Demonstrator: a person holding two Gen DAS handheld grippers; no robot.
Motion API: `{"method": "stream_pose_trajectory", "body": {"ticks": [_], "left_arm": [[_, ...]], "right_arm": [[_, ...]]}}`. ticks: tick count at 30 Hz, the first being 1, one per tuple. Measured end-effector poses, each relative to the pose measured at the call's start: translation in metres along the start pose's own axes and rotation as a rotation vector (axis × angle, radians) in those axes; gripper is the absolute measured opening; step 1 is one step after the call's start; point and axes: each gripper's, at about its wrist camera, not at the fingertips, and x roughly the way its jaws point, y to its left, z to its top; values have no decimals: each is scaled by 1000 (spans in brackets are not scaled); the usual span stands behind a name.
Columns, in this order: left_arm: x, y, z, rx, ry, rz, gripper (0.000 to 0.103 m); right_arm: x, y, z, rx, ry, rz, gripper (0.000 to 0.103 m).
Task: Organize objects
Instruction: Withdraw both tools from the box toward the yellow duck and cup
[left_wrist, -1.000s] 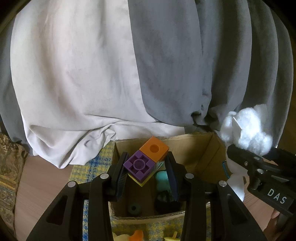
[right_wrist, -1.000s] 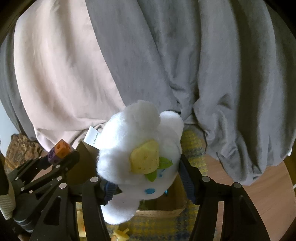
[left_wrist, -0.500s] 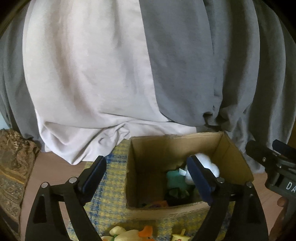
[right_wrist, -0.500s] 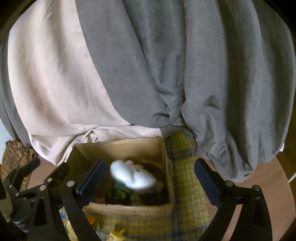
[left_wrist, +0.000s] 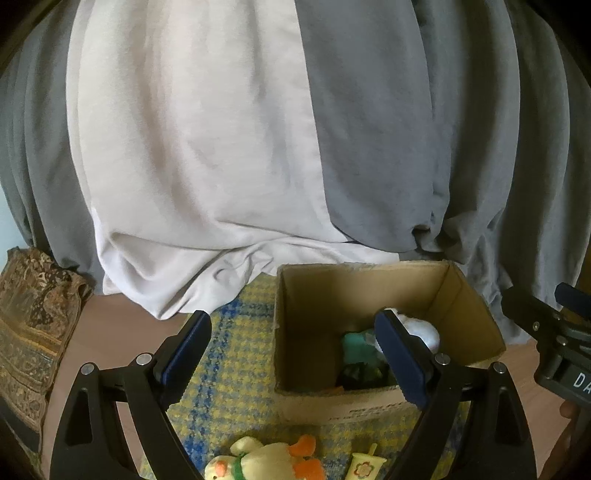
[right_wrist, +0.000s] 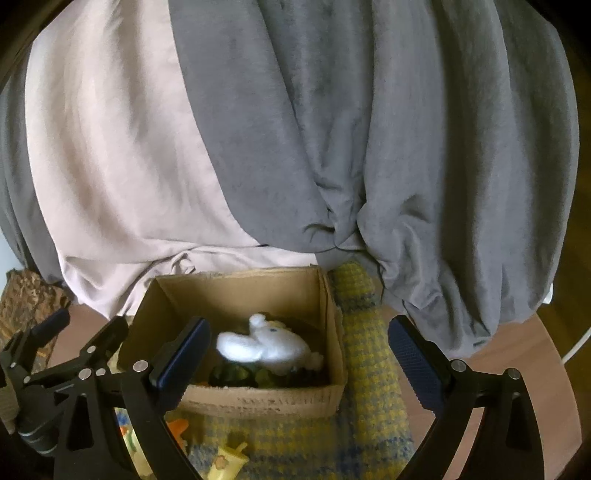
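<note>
Both grippers, left (left_wrist: 291, 350) and right (right_wrist: 299, 352), have just been opening and now stand spread with nothing between them. The blocks seen in the left 1 second ago are gone, and the plush (right_wrist: 267, 347) lies in the box (right_wrist: 236, 291) at 12 o'clock. 2 items look stowed. Fluffy white plush, stiff corrugated box, woven checked mat (left_wrist: 229, 373); a soft duck (left_wrist: 258, 461) waits at 6 o'clock.

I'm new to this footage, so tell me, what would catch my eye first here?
Probably the white plush toy lying atop the other toys inside the open cardboard box, on a yellow-and-blue checked mat. Behind it all hang big grey and pale drapes.
</note>
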Motion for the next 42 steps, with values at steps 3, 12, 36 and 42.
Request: {"method": "stream_pose_trajectory", "body": {"ticks": [3,12,36,42], "left_arm": [[-6,4,-5,-4,-1,6,94],[-26,18,-22,-14,-14,50,102],[-33,41,-81,-27,48,65,103],[-30,47,-99,-29,71,74,103]], "right_arm": [[-6,4,-5,-15,-3,-16,102],[-18,15,-20,-34,9,-39,102],[-15,31,-78,-49,83,-29,102],[-2,38,-102,-52,127,-17,102]]}}
